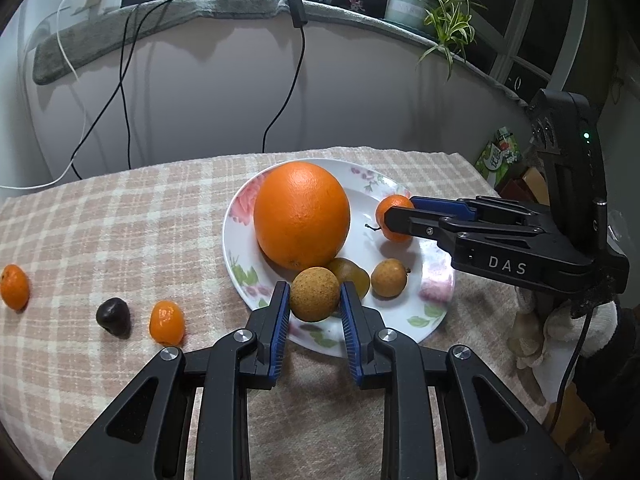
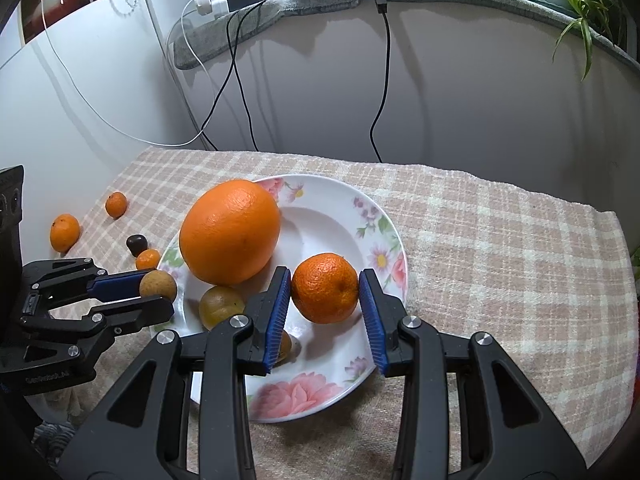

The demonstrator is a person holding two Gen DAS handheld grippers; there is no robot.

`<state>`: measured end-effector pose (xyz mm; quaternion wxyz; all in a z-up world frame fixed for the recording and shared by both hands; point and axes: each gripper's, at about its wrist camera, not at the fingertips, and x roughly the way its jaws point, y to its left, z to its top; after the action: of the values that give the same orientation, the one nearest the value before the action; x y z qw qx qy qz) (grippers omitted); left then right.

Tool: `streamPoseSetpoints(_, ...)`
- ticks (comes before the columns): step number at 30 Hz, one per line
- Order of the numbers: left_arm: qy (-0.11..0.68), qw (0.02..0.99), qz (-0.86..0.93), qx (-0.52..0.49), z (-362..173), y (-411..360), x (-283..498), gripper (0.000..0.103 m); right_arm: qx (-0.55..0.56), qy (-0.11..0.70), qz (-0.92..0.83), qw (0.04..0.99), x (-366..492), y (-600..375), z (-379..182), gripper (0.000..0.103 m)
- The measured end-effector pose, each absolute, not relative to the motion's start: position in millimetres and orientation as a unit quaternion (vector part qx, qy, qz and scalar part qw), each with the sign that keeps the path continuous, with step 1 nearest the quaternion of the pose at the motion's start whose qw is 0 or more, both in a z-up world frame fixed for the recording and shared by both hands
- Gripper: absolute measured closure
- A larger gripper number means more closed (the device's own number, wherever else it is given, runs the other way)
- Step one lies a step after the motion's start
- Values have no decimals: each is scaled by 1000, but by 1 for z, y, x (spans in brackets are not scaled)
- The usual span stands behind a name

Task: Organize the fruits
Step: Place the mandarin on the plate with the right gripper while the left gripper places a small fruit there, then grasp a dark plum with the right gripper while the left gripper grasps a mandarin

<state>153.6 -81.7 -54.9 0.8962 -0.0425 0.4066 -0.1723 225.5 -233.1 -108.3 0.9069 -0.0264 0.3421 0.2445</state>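
A floral white plate [image 1: 400, 322] [image 2: 328, 208] holds a big orange [image 1: 302, 214] [image 2: 230, 232], a yellow-green fruit [image 1: 354, 274] [image 2: 220, 306] and a brown longan [image 1: 389, 278]. My left gripper [image 1: 315, 304] [image 2: 154, 294] is shut on another brown longan [image 1: 315, 294] [image 2: 158, 285] at the plate's near rim. My right gripper [image 2: 325, 292] [image 1: 394, 210] is shut on a small mandarin [image 2: 325, 288] [image 1: 394, 216] above the plate. On the cloth lie a peeled mandarin [image 1: 167, 322] [image 2: 148, 259], a dark fruit [image 1: 114, 314] [image 2: 137, 243] and more mandarins [image 1: 15, 286] [image 2: 65, 232].
A checked cloth [image 1: 120, 220] [image 2: 500, 240] covers the table. Cables [image 1: 124, 92] hang down the white wall behind. A potted plant [image 1: 436, 4] stands on the ledge. A green packet [image 1: 498, 156] lies beyond the table's right edge.
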Motion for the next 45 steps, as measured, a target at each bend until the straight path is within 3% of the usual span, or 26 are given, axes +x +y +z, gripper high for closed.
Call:
streamPoseSetpoints(3,407,896,-172,-41,-55,-82,154,77,-27,345,242,907,226,-233,-109,66)
streamPoseSetpoints(4,408,896,-172,-40,-55,-82,154,73,-28,346,240,907,227,-232,-110,66)
streamPoseSetpoints(6,407,896,-176,-42,-54,-82,154,54,-28,348,242,905,227,-232,-110,65)
streamPoseSetpoints(10,403,898,-174,-43,-51,-81,151,44,-27,334,242,911,222,-232,-105,24)
streamPoseSetpoints(12,401,899,-172,-42,-51,-80,149,44,-26,326,239,914,219,-232,-101,19)
streamPoseSetpoints(27,383,910,-152,-49,-41,-55,128,38,-25,308,239,921,198,-227,-81,13)
streamPoseSetpoints(45,384,920,-39,-69,-57,64,93,38,-64,296,351,886,133,-149,-75,13)
